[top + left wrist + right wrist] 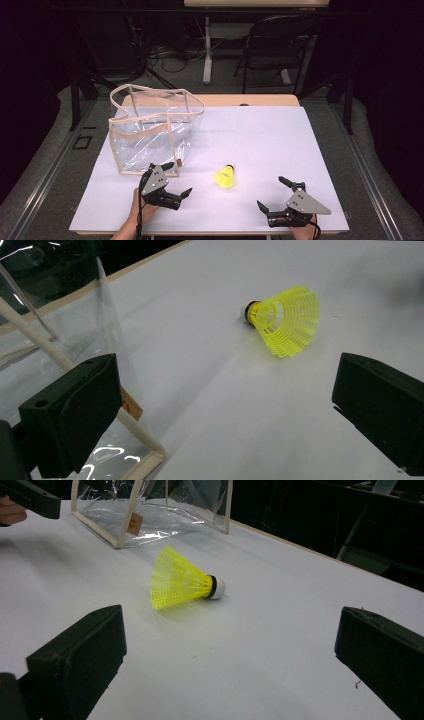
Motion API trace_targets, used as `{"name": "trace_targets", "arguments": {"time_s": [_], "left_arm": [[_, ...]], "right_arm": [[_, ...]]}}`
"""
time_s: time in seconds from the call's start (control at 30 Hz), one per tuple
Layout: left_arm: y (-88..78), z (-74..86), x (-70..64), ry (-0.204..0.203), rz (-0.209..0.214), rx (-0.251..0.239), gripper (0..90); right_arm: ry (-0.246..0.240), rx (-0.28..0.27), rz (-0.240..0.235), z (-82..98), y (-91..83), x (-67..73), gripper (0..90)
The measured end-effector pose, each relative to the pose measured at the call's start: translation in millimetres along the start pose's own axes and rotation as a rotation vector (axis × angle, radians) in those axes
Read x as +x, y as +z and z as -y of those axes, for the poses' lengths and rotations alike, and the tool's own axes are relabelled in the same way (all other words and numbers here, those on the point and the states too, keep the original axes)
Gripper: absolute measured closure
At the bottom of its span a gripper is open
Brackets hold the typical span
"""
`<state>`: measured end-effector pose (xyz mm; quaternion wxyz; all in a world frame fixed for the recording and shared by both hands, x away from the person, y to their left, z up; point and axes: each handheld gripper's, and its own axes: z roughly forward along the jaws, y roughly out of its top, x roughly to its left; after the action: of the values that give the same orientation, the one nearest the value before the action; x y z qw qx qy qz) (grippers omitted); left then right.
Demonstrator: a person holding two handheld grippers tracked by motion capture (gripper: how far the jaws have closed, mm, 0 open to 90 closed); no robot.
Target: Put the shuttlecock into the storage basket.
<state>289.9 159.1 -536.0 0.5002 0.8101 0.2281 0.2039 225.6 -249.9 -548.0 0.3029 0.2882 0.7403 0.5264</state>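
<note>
Both grippers, left and right, fingers apart, flank shuttlecock on open sheet; bag just beyond.

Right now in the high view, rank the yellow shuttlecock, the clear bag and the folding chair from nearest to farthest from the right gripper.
1. Yellow shuttlecock: lying on the white table top, to the left of the right gripper.
2. Clear bag: standing at the table's far left, past the shuttlecock.
3. Folding chair: on the floor beyond the table's far edge.
</note>
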Motion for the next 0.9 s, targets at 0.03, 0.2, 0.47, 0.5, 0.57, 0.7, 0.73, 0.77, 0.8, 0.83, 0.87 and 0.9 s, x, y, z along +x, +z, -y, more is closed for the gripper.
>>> {"name": "trace_targets", "arguments": {"time_s": [0.03, 0.2, 0.47, 0.5, 0.57, 0.7, 0.73, 0.77, 0.8, 0.83, 0.87, 0.9], "left_arm": [[1.7, -1.6, 0.0, 0.004, 0.006, 0.0, 0.0], [5.4, -4.4, -0.5, 0.008, 0.014, 0.005, 0.0], [13.3, -10.4, -1.9, 0.02, 0.027, 0.011, 0.0], [14.2, -11.2, -2.4, 0.024, 0.026, 0.011, 0.0], [16.0, -13.2, -3.4, 0.034, 0.031, 0.017, 0.0], [19.9, -16.9, -5.9, 0.047, 0.031, 0.033, 0.0], [21.1, -17.7, -6.3, 0.052, 0.032, 0.036, 0.0], [22.7, -18.8, -6.9, 0.055, 0.031, 0.041, 0.0], [23.8, -19.4, -7.4, 0.054, 0.031, 0.039, 0.0], [24.7, -20.7, -7.5, 0.057, 0.032, 0.048, 0.0], [26.4, -22.0, -7.7, 0.059, 0.035, 0.048, 0.0], [27.4, -22.8, -7.8, 0.062, 0.034, 0.053, 0.0]], "right_arm": [[-0.001, 0.001, -0.001, -0.1, 0.0, 0.1, 0.0], [-0.002, 0.003, -0.002, -0.1, 0.1, -0.1, 0.0], [0.001, 0.011, -0.005, 0.2, 0.6, 0.0, 0.0], [0.001, 0.011, -0.005, 0.2, 0.6, 0.0, 0.0], [0.001, 0.009, -0.005, 0.5, 1.2, -0.1, 0.0], [0.005, 0.011, -0.007, 0.6, 1.5, 0.0, 0.0], [0.004, 0.013, -0.007, 0.7, 1.6, -0.1, 0.0], [0.003, 0.015, -0.008, 0.8, 2.0, -0.1, 0.0], [0.003, 0.015, -0.008, 0.8, 2.0, -0.1, 0.0], [0.004, 0.016, -0.008, 0.9, 2.2, -0.1, 0.0], [0.006, 0.015, -0.009, 1.0, 2.5, 0.1, 0.0], [0.009, 0.017, -0.009, 1.1, 2.5, 0.4, 0.0]]}}
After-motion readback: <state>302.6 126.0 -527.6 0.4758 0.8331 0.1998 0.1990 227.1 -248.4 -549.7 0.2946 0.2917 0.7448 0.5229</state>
